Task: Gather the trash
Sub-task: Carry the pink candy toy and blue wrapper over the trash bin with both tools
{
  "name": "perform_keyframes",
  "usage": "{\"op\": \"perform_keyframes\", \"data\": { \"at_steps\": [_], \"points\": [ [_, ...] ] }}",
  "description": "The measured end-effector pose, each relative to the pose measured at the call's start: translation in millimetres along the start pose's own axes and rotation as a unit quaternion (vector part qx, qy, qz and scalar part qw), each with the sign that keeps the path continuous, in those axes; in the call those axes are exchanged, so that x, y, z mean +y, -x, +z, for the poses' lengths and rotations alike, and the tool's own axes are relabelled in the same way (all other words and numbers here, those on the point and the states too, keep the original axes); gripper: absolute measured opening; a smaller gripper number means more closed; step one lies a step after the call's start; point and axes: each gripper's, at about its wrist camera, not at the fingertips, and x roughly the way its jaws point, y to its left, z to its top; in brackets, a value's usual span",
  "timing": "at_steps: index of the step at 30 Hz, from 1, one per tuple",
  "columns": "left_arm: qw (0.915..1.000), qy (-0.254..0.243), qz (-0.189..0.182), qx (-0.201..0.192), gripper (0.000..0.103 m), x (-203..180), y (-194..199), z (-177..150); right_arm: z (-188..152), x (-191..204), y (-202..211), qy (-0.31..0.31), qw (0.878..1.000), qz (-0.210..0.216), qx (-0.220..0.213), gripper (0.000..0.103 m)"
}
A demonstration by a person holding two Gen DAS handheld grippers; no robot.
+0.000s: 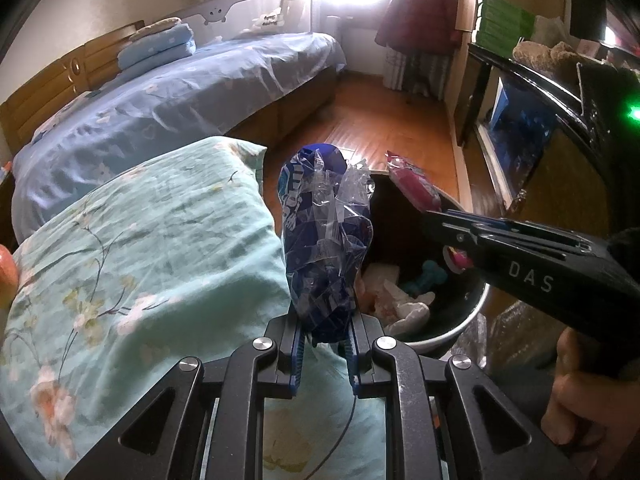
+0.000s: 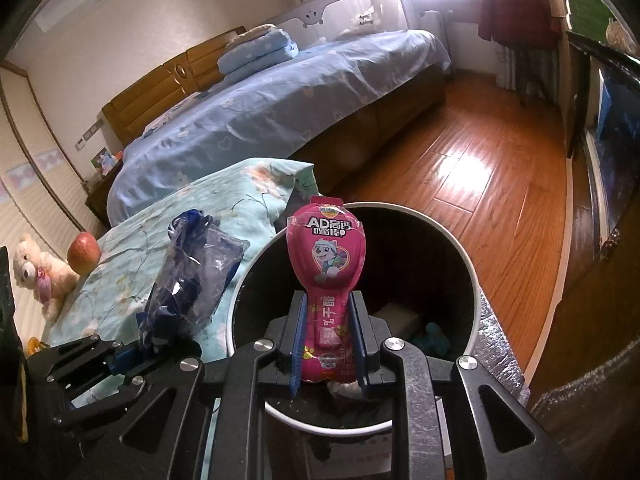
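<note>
Left gripper (image 1: 323, 354): my jaws are clamped on the crumpled blue wrapper (image 1: 326, 240), which stands up just beside the bin (image 2: 474, 280), over the floral quilt (image 1: 140, 240).
Right gripper (image 2: 329, 350): I have it closed on the pink snack packet (image 2: 327, 280), held upright above the bin's mouth.
Bin contents: white paper and a teal scrap lie at the bottom.
Step in hand: dropping both pieces in, I judge.
Doing it well: I'd let go of the pink packet first, since it is already over the opening, then bring the blue wrapper past the rim before releasing.
Risk: light plastic may cling to a pad or drift onto the quilt.
</note>
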Motion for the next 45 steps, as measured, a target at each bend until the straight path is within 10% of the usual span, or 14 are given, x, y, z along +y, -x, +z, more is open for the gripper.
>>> {"op": "perform_keyframes", "data": {
  "at_steps": [45],
  "points": [
    [0.9998,-0.004,-0.014,0.012,0.021,-8,-23,23,13,-24,-12,-0.026,0.999,-0.007,0.018,0.023]
  ]
}}
